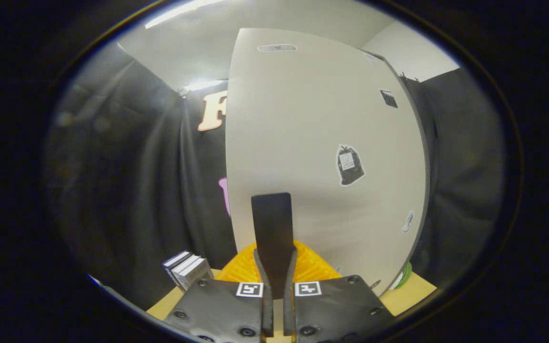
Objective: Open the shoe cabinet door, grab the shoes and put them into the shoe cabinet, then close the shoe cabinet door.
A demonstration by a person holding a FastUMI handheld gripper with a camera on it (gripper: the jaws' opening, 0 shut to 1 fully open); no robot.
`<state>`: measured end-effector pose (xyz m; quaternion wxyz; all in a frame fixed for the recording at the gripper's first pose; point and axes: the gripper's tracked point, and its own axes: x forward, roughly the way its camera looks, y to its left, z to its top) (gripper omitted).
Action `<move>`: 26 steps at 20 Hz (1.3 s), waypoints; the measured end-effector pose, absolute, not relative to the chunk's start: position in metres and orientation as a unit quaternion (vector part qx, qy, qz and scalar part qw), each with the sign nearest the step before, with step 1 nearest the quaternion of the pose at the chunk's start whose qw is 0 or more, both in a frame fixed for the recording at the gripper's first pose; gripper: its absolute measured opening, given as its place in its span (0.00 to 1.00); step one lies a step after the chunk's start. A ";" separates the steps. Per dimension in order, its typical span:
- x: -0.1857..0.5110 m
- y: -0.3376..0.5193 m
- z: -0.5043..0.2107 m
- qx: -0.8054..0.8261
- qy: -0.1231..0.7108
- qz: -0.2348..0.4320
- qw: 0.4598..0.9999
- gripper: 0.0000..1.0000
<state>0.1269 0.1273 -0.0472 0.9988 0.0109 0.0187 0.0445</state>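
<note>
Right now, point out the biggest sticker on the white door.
The black bag-shaped sticker mid-door; the square one above and pale one below are smaller. The tool is shut on a dark flat strip.

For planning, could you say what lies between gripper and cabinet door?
In the gripper view, an orange ribbed object lies between the gripper, fingers close together, and door.

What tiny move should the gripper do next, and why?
Probably hold the squeeze and lift gently toward the white door. The fingers of the gripper are shut on a dark flat piece. An orange ribbed thing, maybe the shoe, sits just behind it, and the door stands right ahead.
</note>
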 end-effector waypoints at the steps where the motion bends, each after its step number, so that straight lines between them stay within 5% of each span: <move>1: 0.119 0.124 -0.046 0.012 0.021 0.055 0.998 0.10; 13: 0.027 0.041 -0.038 0.007 0.045 0.157 0.986 0.10; 26: -0.021 -0.079 -0.031 -0.010 0.040 0.073 0.996 0.08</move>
